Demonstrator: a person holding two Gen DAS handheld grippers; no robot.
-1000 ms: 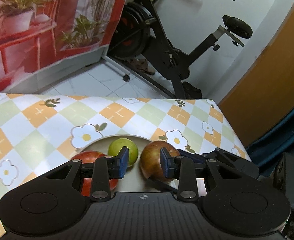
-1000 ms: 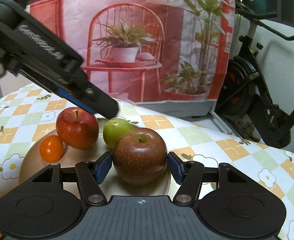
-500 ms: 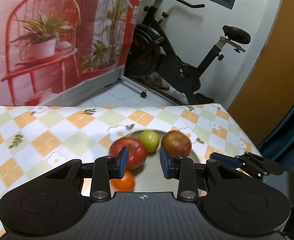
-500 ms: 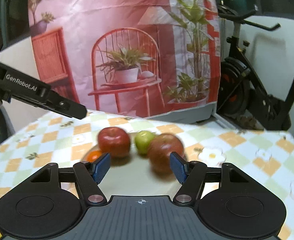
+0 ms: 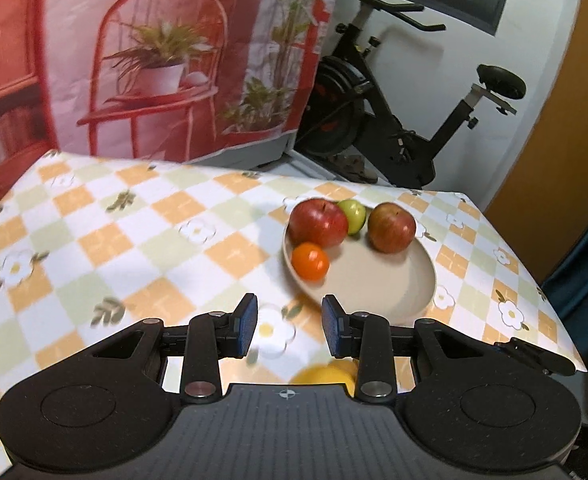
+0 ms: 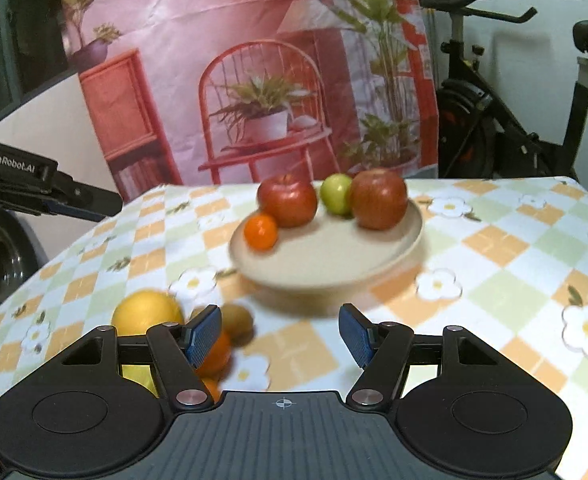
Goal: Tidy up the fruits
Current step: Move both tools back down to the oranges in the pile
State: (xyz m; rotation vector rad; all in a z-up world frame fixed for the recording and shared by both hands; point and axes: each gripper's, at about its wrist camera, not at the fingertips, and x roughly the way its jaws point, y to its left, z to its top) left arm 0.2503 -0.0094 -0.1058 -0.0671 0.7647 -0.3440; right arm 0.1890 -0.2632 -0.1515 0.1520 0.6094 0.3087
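Checkered floral tablecloth; exercise bike behind table.

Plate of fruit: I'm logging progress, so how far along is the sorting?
Done: two red apples, a green fruit and a small orange sit on the plate. In hand: nothing; both grippers are empty. Left: the yellow fruit, a brown fruit and oranges on the tablecloth.

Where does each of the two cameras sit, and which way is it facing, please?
Left wrist: on the left gripper, looking down over the checked table at the plate to its right; its own fingers show.
Right wrist: on the right gripper, facing the plate; its fingers and the left gripper show.
Shared: plate, its four fruits, exercise bike.
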